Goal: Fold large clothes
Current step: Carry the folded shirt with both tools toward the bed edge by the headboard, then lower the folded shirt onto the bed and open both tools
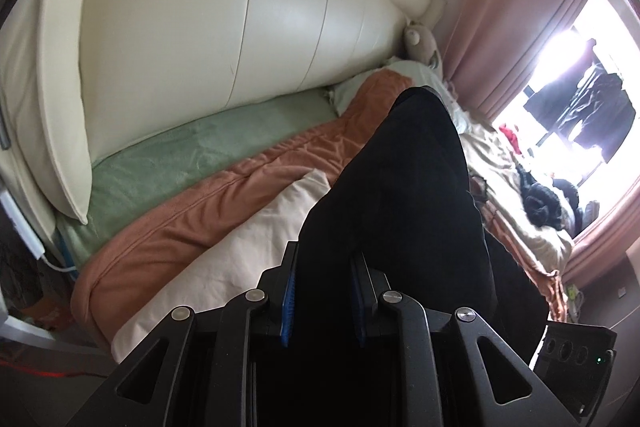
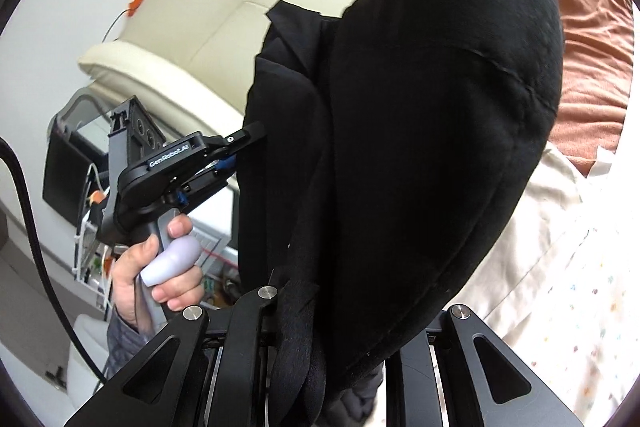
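Observation:
A large black garment [image 1: 412, 187] hangs in the air between both grippers, above the bed. My left gripper [image 1: 325, 279] is shut on one edge of it, the cloth pinched between the blue pads [image 1: 290, 299]. In the right wrist view the same garment [image 2: 420, 131] fills the middle, bunched and draped over my right gripper [image 2: 320, 339], which is shut on a thick fold of it; its fingertips are hidden by cloth. The left gripper [image 2: 244, 143] shows there too, held by a hand, clamped on the garment's left edge.
The bed below carries a cream sheet [image 1: 224, 259], an orange-pink blanket [image 1: 208, 211] and a green blanket [image 1: 168, 159] against a cream padded headboard [image 1: 224, 11]. More clothes [image 1: 540, 203] lie near the bright window with pink curtains [image 1: 504, 27]. A nightstand with cables [image 2: 80, 163] stands at the left.

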`<state>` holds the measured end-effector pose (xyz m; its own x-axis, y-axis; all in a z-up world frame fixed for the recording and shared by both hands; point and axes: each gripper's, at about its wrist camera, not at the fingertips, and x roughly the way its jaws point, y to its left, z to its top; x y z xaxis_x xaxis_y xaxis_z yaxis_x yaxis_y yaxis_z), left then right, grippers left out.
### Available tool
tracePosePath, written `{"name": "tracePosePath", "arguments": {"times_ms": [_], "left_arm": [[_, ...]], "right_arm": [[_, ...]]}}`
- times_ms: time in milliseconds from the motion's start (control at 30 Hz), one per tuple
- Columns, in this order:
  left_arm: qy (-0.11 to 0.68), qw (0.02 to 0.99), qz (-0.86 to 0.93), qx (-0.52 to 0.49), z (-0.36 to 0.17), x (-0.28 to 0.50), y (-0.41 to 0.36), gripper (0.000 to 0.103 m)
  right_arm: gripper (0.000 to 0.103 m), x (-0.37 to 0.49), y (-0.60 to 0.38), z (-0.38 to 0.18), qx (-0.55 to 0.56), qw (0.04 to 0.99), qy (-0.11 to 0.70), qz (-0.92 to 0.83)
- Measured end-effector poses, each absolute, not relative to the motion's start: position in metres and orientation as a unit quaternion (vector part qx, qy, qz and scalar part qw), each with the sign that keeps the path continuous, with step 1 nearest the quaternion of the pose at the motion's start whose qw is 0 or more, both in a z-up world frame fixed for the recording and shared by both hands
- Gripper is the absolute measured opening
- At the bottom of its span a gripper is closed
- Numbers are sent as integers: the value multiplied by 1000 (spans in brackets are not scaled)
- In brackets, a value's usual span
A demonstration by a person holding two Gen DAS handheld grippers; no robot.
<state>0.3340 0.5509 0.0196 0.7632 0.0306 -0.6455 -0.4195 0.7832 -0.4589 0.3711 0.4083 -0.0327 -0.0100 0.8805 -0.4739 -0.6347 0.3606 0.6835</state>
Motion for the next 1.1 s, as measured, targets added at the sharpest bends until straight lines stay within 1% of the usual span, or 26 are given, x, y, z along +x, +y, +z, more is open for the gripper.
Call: {"name": "tracePosePath", "arguments": {"times_ms": [100, 167, 200, 267, 300, 367, 433, 500, 600, 633, 700, 767, 833, 1100], "left_arm": [[337, 880, 141, -302, 3, 358, 554, 24], [358, 872, 173, -285, -6, 370, 553, 29], [364, 869, 192, -274, -10, 374, 552, 29], [368, 868, 191, -272, -13, 372, 545, 29], [366, 869, 180, -279, -14, 367, 543, 32], [369, 870, 175, -275, -21, 356, 537, 32], [377, 872, 180, -254, -28, 340, 529, 32], [385, 870, 189, -243, -35, 324, 522, 32], [386, 862, 190, -268, -48, 296, 521, 32], [386, 861, 192, -271, -50, 290, 520, 32], [387, 863, 198, -257, -54, 279, 518, 32], [389, 864, 205, -245, -58, 269, 519, 32], [391, 863, 209, -241, -63, 262, 523, 32], [384, 865, 214, -243, -77, 241, 524, 32]], "right_arm": [[17, 392, 399, -57, 153, 684, 463, 542], [17, 406, 400, -75, 150, 684, 477, 531], [17, 414, 398, -89, 147, 684, 488, 522], [17, 427, 401, -118, 138, 686, 517, 492], [17, 433, 401, -133, 138, 683, 532, 481], [18, 441, 397, -154, 161, 663, 552, 480], [18, 440, 392, -154, 164, 659, 548, 489], [17, 435, 394, -147, 136, 666, 541, 495], [17, 442, 393, -148, 127, 658, 554, 495], [19, 448, 389, -150, 131, 654, 561, 490], [28, 454, 377, -155, 150, 650, 572, 477], [32, 461, 375, -150, 168, 656, 567, 469], [32, 460, 360, -148, 169, 669, 556, 464], [32, 452, 322, -130, 109, 729, 531, 418]]}}
